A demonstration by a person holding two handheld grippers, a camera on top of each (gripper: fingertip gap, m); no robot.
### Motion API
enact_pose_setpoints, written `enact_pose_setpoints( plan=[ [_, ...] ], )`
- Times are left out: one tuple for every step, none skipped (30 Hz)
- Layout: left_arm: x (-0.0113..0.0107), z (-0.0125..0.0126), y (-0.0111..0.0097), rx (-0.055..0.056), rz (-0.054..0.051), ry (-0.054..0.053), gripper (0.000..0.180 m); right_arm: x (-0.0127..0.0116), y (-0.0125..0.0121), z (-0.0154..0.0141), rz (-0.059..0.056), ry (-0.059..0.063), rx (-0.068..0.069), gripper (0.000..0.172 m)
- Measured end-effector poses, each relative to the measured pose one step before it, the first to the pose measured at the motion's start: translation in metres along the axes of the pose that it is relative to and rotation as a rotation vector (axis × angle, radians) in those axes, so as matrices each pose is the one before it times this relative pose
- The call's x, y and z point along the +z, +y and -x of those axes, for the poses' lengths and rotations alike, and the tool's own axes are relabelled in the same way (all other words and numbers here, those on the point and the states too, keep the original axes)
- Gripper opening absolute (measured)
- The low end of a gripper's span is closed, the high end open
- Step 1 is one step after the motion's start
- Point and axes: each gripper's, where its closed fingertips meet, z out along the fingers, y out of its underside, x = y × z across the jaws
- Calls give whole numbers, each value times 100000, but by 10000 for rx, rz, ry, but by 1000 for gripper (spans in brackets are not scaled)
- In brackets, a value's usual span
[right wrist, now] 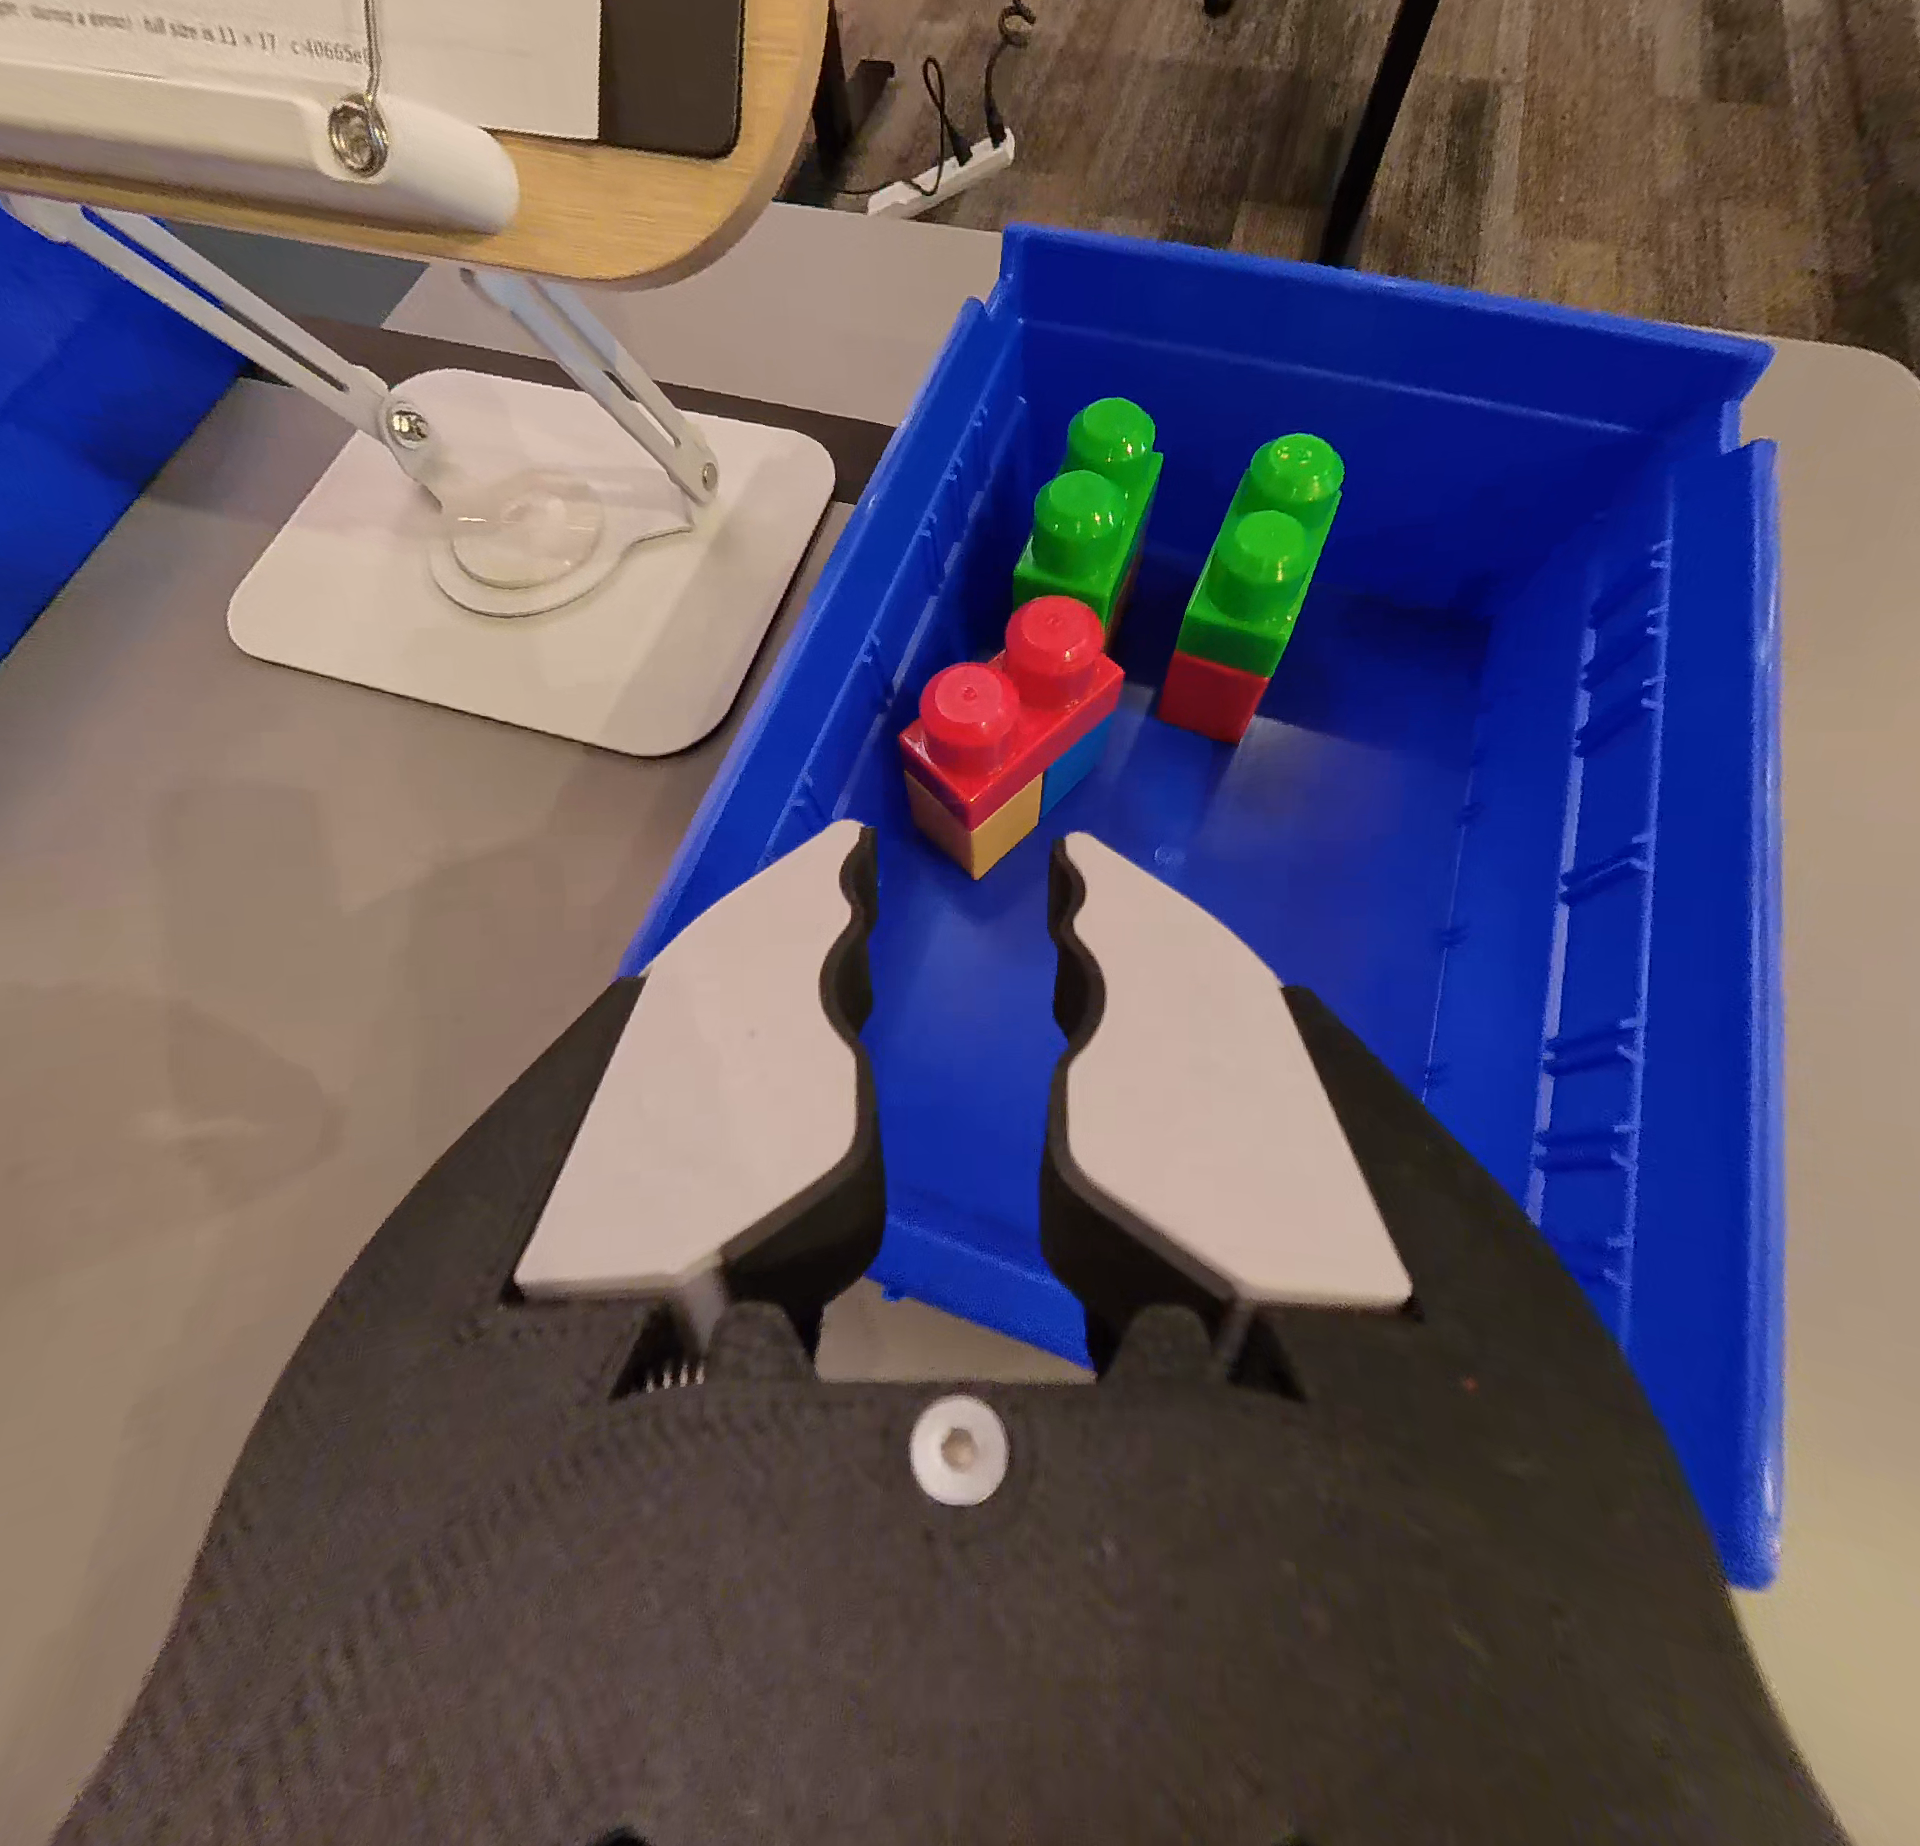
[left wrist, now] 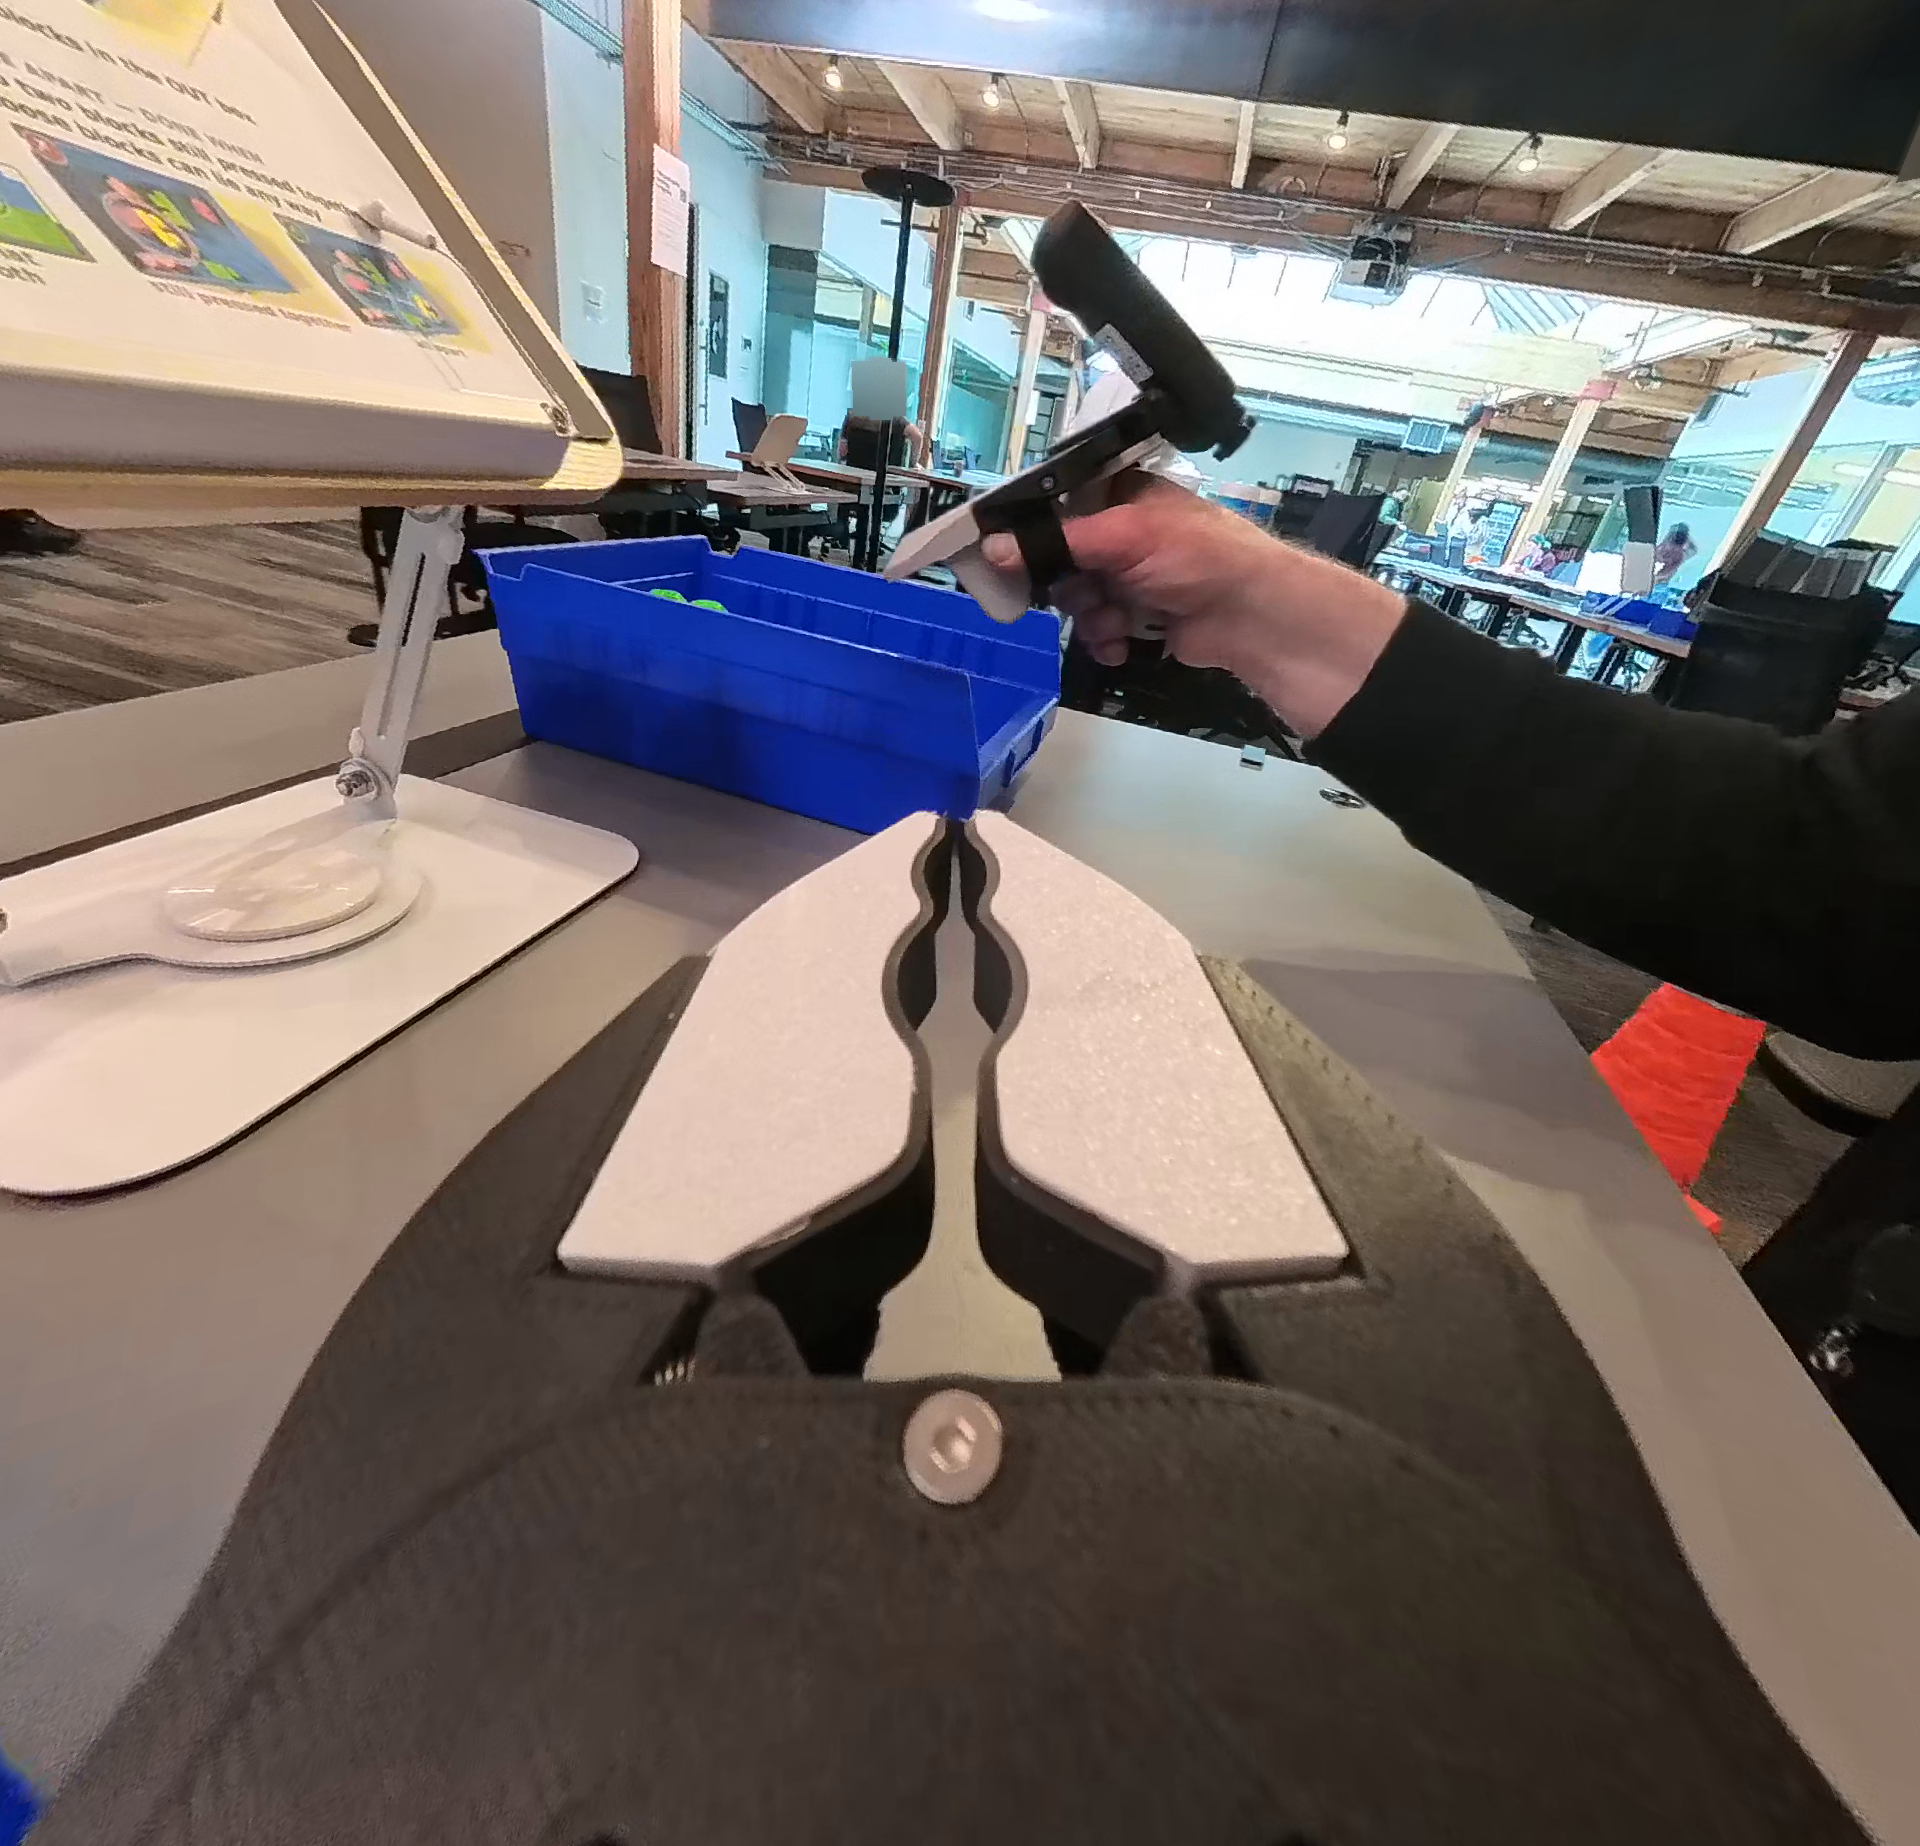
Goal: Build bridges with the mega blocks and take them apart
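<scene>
In the right wrist view a blue bin (right wrist: 1558,861) holds three small block bridges. The nearest has a red block (right wrist: 1013,710) on a yellow block (right wrist: 997,825) and a blue block (right wrist: 1081,768). Behind it stand a green-topped one (right wrist: 1091,518) and a green-on-red one (right wrist: 1252,591). My right gripper (right wrist: 961,856) is open and empty, just above and in front of the red bridge, inside the bin. In the left wrist view my left gripper (left wrist: 958,832) is shut with nothing between its pads, low over the grey table in front of the bin (left wrist: 727,716). The right gripper (left wrist: 945,570) shows there above the bin.
A white stand (left wrist: 260,944) with a tilted instruction board (left wrist: 260,186) sits left of the bin; it also shows in the right wrist view (right wrist: 520,570). Grey table (right wrist: 312,965) lies around. A person's hand and dark sleeve (left wrist: 1558,778) reach in from the right. An orange object (left wrist: 1673,1079) lies beyond the table edge. My right fingertips sit around 30 cm from my left ones.
</scene>
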Motion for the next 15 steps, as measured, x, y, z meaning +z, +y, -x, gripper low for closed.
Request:
enact_pose_setpoints(
  plan=[
    [218, -34, 137, 2, 30, 7, 1, 207, -157, -250, -32, 50, -59, 32],
    [221, -43, 183, 29, 62, 11, 1, 253, -142, -372, 58, 128, -137, 33],
    [236, -37, 130, 48, 44, 5, 1, 303, -245, -314, 66, 43, -128, 34],
    [219, -58, 104, 40, 29, 28, 1, 277, -467, -295, -19, -9, -80, 34],
    [210, -32, 89, 20, 37, 18, 1, 305, -559, -440, -20, 51, -64, 33],
    [199, -8, 99, -4, 26, 8, 1, 381, -478, -440, 69, 38, -91, 33],
    [177, -27, 57, -28, 6, 20, 1, 451, -469, -344, 101, -55, -81, 33],
    [156, -38, 30, -31, -5, 30, 1, 433, -464, -464, 101, 34, -67, 33],
    [108, -27, 20, -2, 1, 17, 1, 437, -470, -537, 80, 131, -138, 31],
    [68, -3, 36, 32, 28, 2, 1, 523, -408, -386, 92, 4, -61, 30],
    [28, 25, 51, 48, 41, -15, 1, 610, -308, -267, 130, -123, 89, 29],
    [-14, 31, 41, 25, 15, -15, 1, 641, -205, -384, 163, -31, 51, 30],
    [-17, 33, 17, -29, -10, 4, 1, 679, -101, -503, 207, 68, -6, 30],
    [-23, 34, 31, -53, -11, 16, 1, 728, 75, -560, 319, 134, -43, 32],
    [-10, 25, 25, -39, -2, 18, 2, 734, 162, -383, 358, 36, -97, 34]
  ],
)
